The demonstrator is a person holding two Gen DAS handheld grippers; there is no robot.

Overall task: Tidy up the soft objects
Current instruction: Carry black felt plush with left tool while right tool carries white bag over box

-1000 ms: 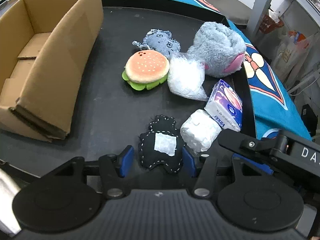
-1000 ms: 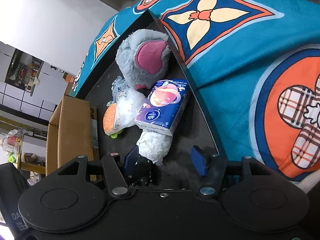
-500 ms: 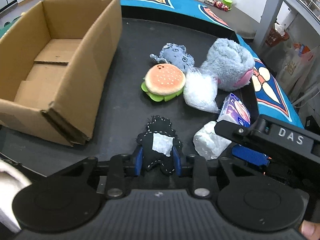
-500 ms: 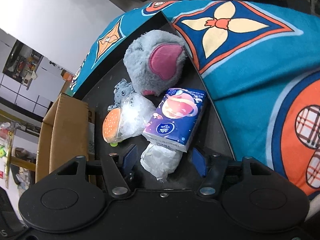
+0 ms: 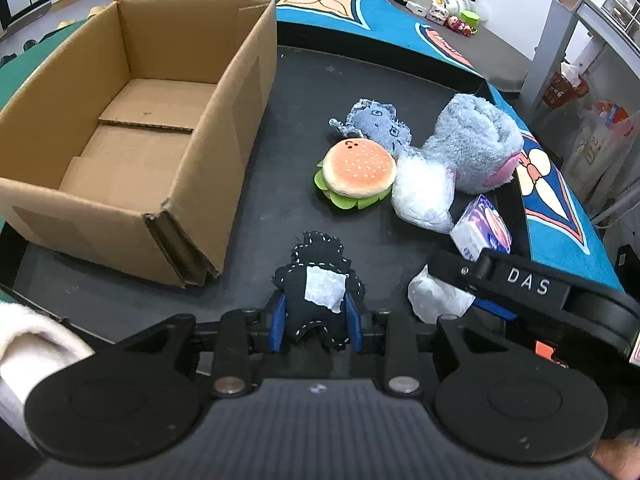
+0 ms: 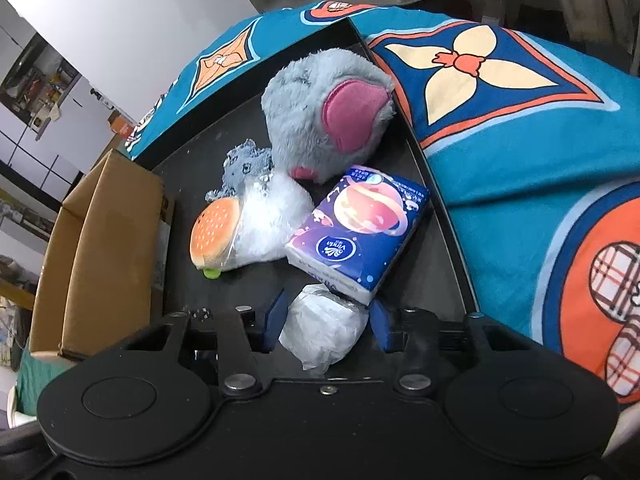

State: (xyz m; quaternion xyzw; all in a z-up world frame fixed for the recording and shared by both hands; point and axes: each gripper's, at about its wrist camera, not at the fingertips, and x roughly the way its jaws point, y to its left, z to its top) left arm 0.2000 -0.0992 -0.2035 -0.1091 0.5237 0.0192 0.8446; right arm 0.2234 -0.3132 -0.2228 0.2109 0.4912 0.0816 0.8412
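We find the cardboard box (image 5: pixel 132 128) along the tabletop's (image 5: pixel 280 220) left edge with nothing in it, so sorting has barely begun. The grey plush (image 5: pixel 472 148), burger toy (image 5: pixel 356 172) and tissue pack (image 6: pixel 360 232) wait near the right edge. Our left claw (image 5: pixel 316 320) grips the black stitched toy (image 5: pixel 316 288); our right claw (image 6: pixel 326 320), just narrowing, pinches the white wrapped bundle (image 6: pixel 324 332).

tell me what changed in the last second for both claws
The left claw closed on the black stitched toy. The right claw has just been closing around the white wrapped bundle, both pads at its sides. The cardboard box, burger plush and tissue pack stayed put.
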